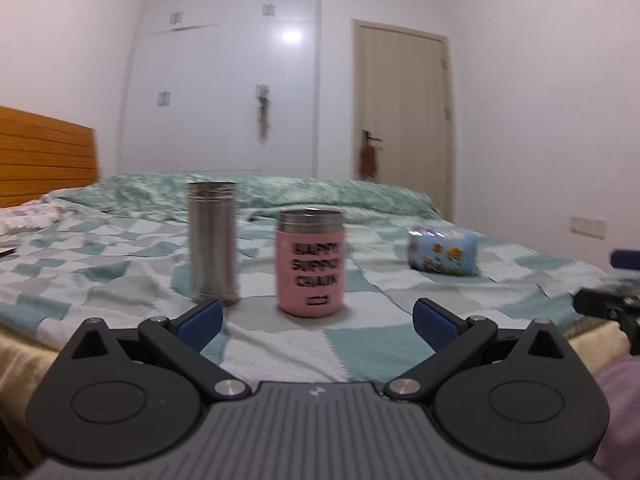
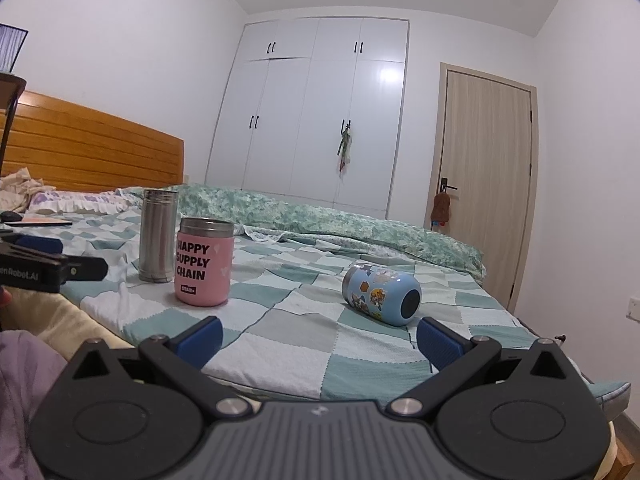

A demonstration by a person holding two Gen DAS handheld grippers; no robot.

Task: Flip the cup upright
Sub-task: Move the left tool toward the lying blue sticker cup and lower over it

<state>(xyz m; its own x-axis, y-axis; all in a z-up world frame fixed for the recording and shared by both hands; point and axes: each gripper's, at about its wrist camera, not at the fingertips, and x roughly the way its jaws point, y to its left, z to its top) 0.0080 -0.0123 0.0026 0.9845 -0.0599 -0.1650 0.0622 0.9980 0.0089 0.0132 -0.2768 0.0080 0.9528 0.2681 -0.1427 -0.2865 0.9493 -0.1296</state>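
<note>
A light blue cartoon-printed cup (image 2: pixel 381 298) lies on its side on the checked bedspread (image 2: pixel 288 320), base toward me; it also shows in the left wrist view (image 1: pixel 442 251) at the right. A pink cup (image 1: pixel 310 262) lettered "HAPPY SUPPLY CHAIN" stands upright (image 2: pixel 205 266). A tall steel cup (image 1: pixel 213 242) stands upright beside it (image 2: pixel 158 235). My left gripper (image 1: pixel 318 320) is open and empty, just short of the pink cup. My right gripper (image 2: pixel 318 336) is open and empty, just short of the blue cup.
The bed's near edge runs under both grippers. A green quilt (image 2: pixel 320 216) is bunched along the far side. A wooden headboard (image 2: pixel 92 148) stands at the left; a white wardrobe (image 2: pixel 316 120) and a door (image 2: pixel 486 184) are behind. The left gripper body (image 2: pixel 44 268) shows at the left.
</note>
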